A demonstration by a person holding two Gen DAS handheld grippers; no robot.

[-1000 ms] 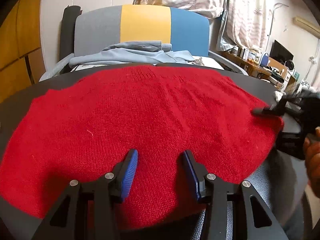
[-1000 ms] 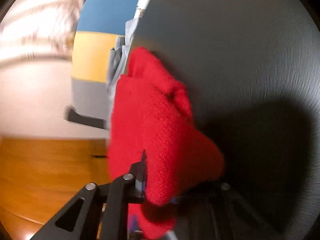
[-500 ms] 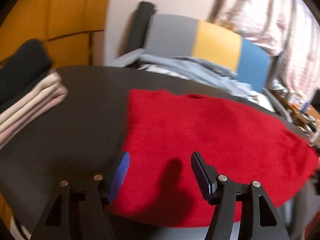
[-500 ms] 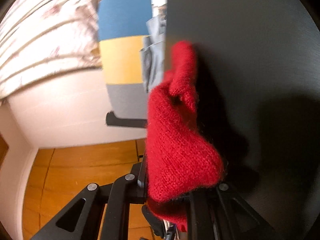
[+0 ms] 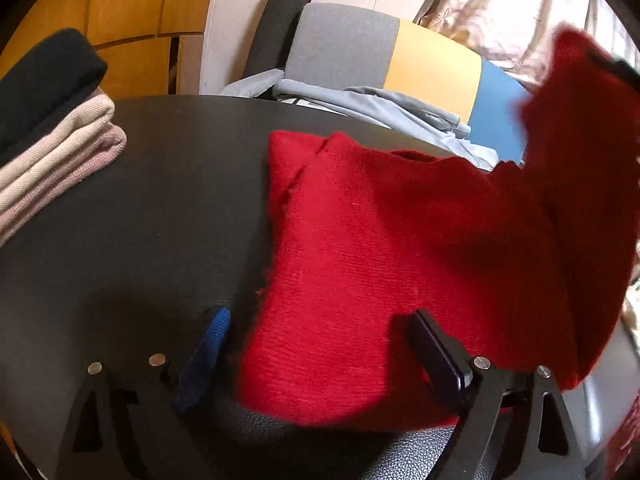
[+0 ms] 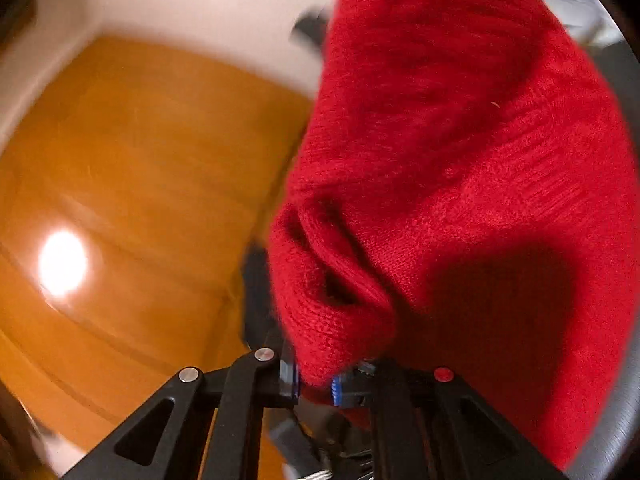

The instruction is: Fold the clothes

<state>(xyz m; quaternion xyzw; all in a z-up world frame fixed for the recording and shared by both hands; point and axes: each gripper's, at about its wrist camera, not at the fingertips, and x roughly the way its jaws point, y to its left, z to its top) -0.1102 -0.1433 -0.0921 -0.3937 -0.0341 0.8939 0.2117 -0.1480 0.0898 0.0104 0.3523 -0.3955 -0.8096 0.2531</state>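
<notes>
Black and smooth, the table (image 5: 132, 216) fills the lower part of the left wrist view. At its far left edge sits a stack (image 5: 52, 136) of folded clothes, dark on top and beige and pink below, cut off by the frame. Behind it are orange wood panels (image 5: 124, 12) and a white wall. Further right stands a chair (image 5: 384, 56) with grey, yellow and blue parts, and grey-blue clothes (image 5: 360, 104) lie on it. A pale curtain (image 5: 492, 16) hangs at the top right. The red sweater (image 5: 360, 240) lies on the right half of the table, and its right side is lifted up in the air, blurred. The left gripper (image 5: 320, 344) is over the near edge of the sweater; its jaws are opening and wide apart, and the cloth lies below them, not pinched. In the right wrist view, the right gripper (image 6: 314, 386) is nearly closed and pinches a bunch of the sweater (image 6: 460, 160), which hides most of that view. The rest there is blurred wood and wall.
</notes>
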